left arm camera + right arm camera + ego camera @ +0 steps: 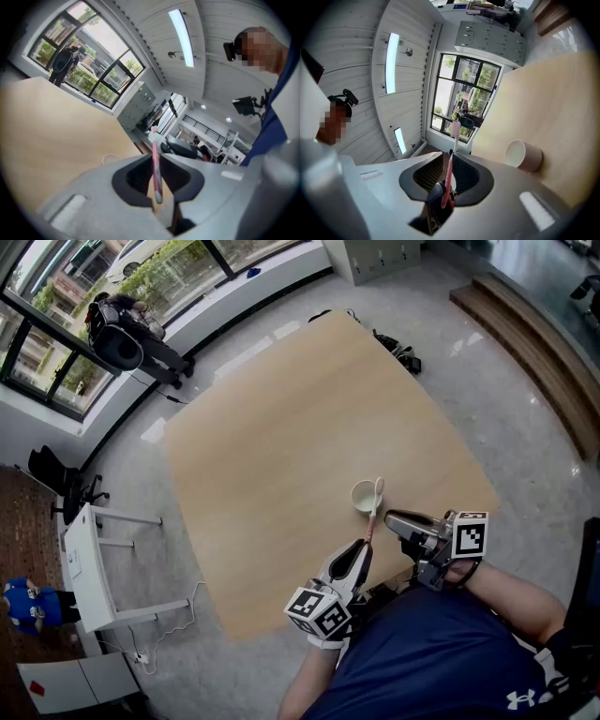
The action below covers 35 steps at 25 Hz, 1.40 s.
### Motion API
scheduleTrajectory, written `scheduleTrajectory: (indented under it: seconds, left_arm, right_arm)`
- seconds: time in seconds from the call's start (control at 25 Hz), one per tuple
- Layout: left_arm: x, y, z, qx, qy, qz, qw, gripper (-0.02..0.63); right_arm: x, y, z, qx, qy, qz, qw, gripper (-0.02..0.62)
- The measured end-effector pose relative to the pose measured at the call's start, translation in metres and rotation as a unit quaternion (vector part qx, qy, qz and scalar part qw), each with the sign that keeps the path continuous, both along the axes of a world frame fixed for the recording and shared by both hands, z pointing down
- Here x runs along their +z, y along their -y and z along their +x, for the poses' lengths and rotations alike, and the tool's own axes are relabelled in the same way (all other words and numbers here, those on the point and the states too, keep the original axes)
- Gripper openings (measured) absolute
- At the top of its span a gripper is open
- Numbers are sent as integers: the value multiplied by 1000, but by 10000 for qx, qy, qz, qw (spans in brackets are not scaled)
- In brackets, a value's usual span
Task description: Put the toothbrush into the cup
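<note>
I have the pink toothbrush (374,514) pinched at both ends. The left gripper (362,549) has its fingers closed on the handle end, and the right gripper (389,517) has its fingers shut on the shaft further up. The brush is off the tabletop (281,446), bristle end just beside the rim of the white cup (364,496), which stands upright and empty.

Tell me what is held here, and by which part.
The left gripper grips the toothbrush near its handle end. The toothbrush also stands between the jaws of the right gripper, farther up the handle; whether they press on it cannot be told.
</note>
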<state>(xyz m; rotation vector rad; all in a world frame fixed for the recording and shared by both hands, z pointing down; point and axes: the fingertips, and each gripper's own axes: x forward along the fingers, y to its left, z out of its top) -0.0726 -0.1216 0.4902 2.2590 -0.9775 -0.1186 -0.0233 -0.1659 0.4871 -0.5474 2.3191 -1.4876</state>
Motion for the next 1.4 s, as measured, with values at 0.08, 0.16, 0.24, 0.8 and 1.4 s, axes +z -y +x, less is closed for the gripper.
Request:
scheduleTrajectory:
  seconds: [0.08, 0.16, 0.24, 0.8, 1.4]
  left_arm:
    - [-5, -1, 3, 98, -107, 61, 9999, 51]
    - [-8, -3, 8, 249, -126, 131, 9995, 51]
    - [-12, -8, 12, 386, -195, 211, 9988, 51]
    - [13, -10, 6, 249, 261, -70, 9993, 123]
    - [18, -17, -6, -126, 349, -286, 9989, 124]
  right_arm:
    - [-1, 1, 2, 11, 37, 16, 10000, 70]
    - [-4, 2, 2, -3, 121, 49, 9999, 78]
    - [-6, 0, -2, -59, 168, 77, 9998, 87]
    - [-6, 2, -3, -37, 122, 118, 9998, 37]
    - [30, 81, 28, 424, -1091, 240, 9928, 37]
